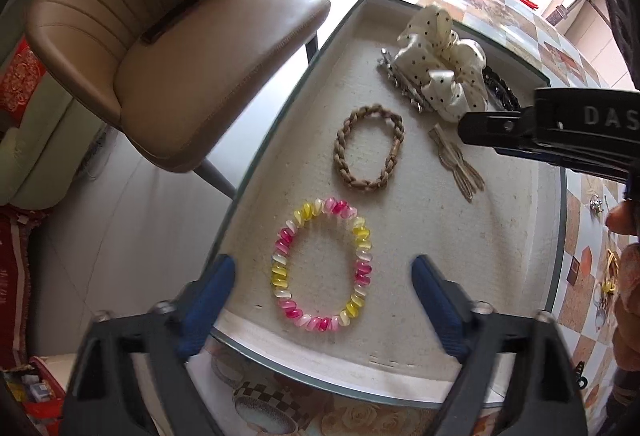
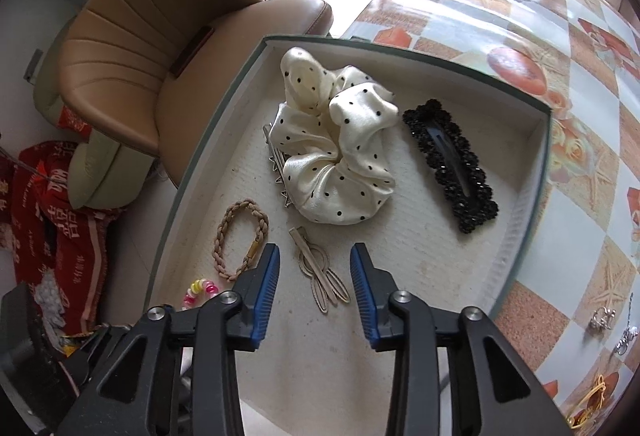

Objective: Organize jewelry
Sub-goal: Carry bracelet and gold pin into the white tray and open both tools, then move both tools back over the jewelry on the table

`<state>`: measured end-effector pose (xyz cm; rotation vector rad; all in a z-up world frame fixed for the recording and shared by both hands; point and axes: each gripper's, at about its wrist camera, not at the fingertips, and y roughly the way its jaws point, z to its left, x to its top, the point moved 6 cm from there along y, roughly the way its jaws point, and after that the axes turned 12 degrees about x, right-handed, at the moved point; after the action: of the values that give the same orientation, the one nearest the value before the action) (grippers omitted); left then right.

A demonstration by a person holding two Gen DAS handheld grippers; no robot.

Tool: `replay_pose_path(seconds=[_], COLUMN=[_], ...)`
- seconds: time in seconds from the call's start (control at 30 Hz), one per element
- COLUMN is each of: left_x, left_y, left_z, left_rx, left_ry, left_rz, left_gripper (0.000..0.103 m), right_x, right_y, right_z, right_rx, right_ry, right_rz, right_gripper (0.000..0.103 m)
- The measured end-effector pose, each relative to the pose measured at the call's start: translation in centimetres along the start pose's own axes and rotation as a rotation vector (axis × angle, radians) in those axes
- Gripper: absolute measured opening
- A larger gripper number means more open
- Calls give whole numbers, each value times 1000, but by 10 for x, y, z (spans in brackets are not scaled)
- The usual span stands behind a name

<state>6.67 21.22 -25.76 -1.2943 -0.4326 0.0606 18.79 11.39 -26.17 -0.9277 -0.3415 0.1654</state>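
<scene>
Presently, contents of the shallow grey-rimmed tray (image 2: 536, 164) on the patterned table (image 2: 520, 8), left to right:

Beige padded chair (image 1: 160, 56), left of the tray, off the table.

Left gripper (image 1: 324, 276): jaws spread wide, nothing between the pads; the pink, yellow and white bead bracelet (image 1: 324, 260) lies flat on the tray lining in the gap, touching neither finger, at the near left of the tray.

Tan braided hair tie (image 1: 370, 148), a closed loop lying flat, just beyond the bracelet and apart from it.

Silver toothed clip (image 2: 278, 164), far side, partly under the scrunchie.

Cream polka-dot scrunchie (image 2: 336, 152), bunched, far centre of the tray.

Pale gold hair clip (image 2: 320, 268), flat on the lining, near side of the scrunchie.

Right gripper (image 2: 314, 268): jaws partly apart, the gold clip lying between the fingers; neither pad presses on it.

Black beaded barrette (image 2: 452, 164), right of the scrunchie, lying aslant near the tray's right wall.

Small silver pieces (image 2: 604, 320), on the table outside the tray, near right
</scene>
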Motion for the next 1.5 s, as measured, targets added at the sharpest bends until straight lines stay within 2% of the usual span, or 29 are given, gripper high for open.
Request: replay_pose_path(seconds=[0.27,0.33,0.43,0.6,0.83,0.9,1.1,1.5], left_x=[4,5,6,6,8,9,8,2], left_y=[-11,-14,-20,-32,-56,-63,-79,-96], left_z=[-7,-9,-17,-38,-80,-92,-129,-198], left_rx=[22,28,26,12,-32,-47,-81,-100], left_ry=[42,53,75,129,201,224,285,392], left_rz=[-6,-7,-21,-44,-81,-91,-106,-132], left_gripper=[93,103,103,103,103,103,103,103], right_x=[-6,-8,-13,-23,-45,-53,-80,-129], right_y=[-34,-44,-59,-82,-116,-129,-161,-204], right_z=[3,4,1,-7,-36,-49,-92,-165], right_rx=[47,66,84,98,71,58,20,-47], right_ry=[17,22,33,70,137,167,263,414], right_rz=[-48,-63,-86,-122,-160,-179,-221,-275], right_gripper=[51,55,62,76,80,86,86,87])
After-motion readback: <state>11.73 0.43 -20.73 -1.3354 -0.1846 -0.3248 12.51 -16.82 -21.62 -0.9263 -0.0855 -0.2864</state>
